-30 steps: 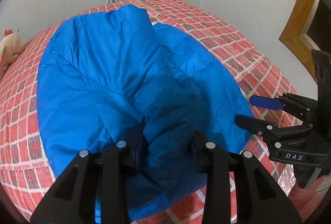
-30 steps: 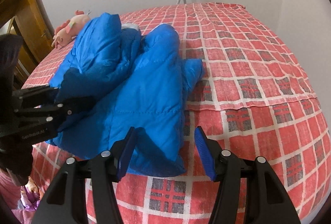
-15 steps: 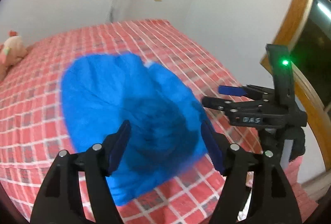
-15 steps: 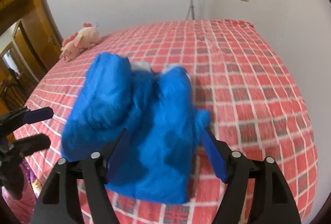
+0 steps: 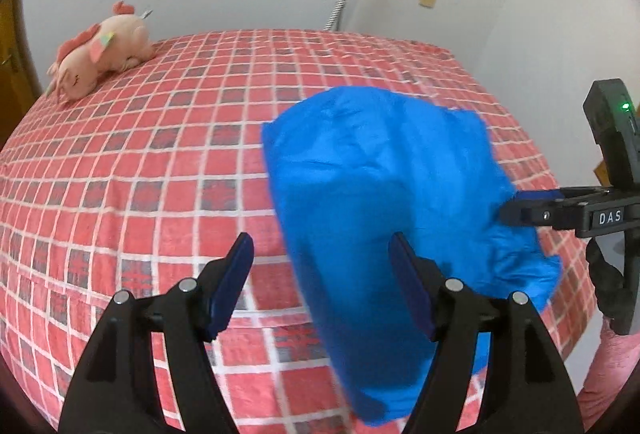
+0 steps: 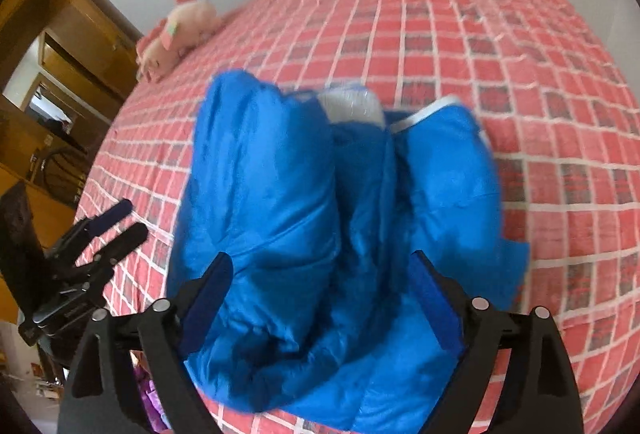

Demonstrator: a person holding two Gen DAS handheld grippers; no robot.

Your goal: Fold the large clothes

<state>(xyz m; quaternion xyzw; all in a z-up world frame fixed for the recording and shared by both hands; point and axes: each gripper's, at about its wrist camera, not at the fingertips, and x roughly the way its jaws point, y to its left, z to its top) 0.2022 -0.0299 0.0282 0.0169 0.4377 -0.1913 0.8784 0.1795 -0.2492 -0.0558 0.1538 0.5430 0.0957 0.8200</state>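
Observation:
A blue puffer jacket point(image 5: 384, 193) lies folded in a bulky bundle near the front edge of the bed; it fills the middle of the right wrist view point(image 6: 320, 218), its pale lining showing at the far end. My left gripper point(image 5: 322, 282) is open and empty, held above the bed just left of the jacket. My right gripper point(image 6: 320, 298) is open and empty, hovering over the jacket's near end. The right gripper also shows in the left wrist view point(image 5: 532, 209) at the jacket's right side. The left gripper shows in the right wrist view point(image 6: 120, 222).
The bed has a red checked cover point(image 5: 140, 161). A pink plush toy point(image 5: 100, 57) lies at its far left corner. White walls stand behind and right of the bed. A wooden wardrobe and doorway point(image 6: 60, 73) are to the left.
My left gripper let go of the jacket, opened, and drew back and to the left. My right gripper rose and moved over the jacket, staying open.

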